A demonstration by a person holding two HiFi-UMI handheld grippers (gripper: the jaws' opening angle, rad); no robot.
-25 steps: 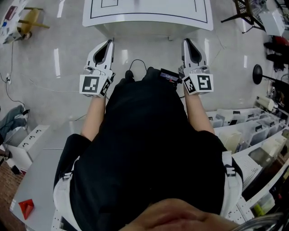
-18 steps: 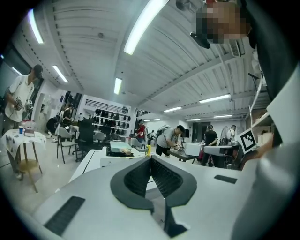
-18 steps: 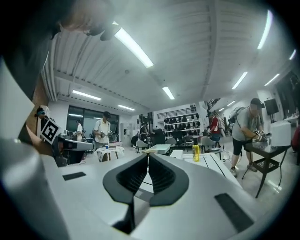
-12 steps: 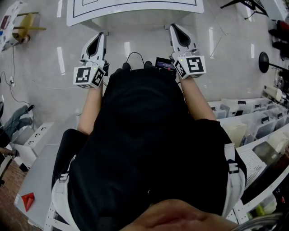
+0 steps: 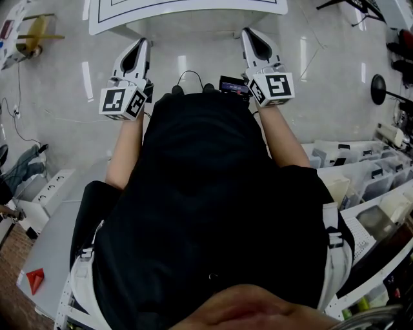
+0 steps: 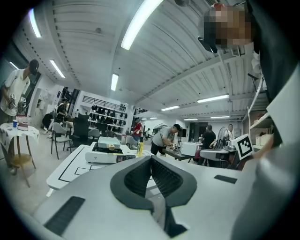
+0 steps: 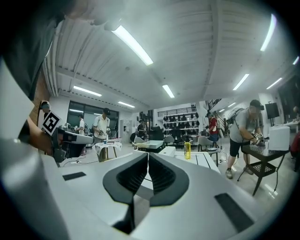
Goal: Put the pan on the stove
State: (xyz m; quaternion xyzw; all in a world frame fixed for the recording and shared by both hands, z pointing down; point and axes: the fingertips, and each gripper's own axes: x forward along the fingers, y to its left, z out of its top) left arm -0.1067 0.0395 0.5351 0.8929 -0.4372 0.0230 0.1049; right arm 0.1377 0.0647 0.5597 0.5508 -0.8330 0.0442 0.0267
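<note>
We hold the left gripper [image 5: 141, 45] and the right gripper [image 5: 250, 35] out side by side. Each is a smooth white shell that narrows to a point and carries a cube of black-and-white square markers at the wrist. In each gripper view the two dark, finely ribbed pads meet along a thin seam with nothing between them, so both claws are closed and empty.

Their tips come just short of the near edge of a white table [image 5: 193, 18]. The table has a flat matte top with rounded corners, and thin black rectangles are drawn on it. The stove [image 6: 107, 154], a low white box with a dark top, stands toward the table's far edge. A slim yellow bottle [image 6: 139, 149] stands upright just beside it. Something small and pale yellow sits on the stove top. It is too small to name, and we cannot make out the pan.

The glossy grey floor [image 5: 64, 97] mirrors the ceiling's strip lights. Pale plastic storage bins [image 5: 348, 171] line our right side, and a white power strip [image 5: 48, 193] lies at our left. A red wedge-shaped thing [image 5: 33, 280] rests on a grey surface beside us, and a wooden stool [image 5: 37, 29] stands off the table's left corner. A black device [image 5: 233, 86] sits near our right wrist. Beyond the table people stand at other tables, and a person in a grey shirt [image 6: 165, 139] bends over one of them. Our own black shirt fills the lower part of the head view.
</note>
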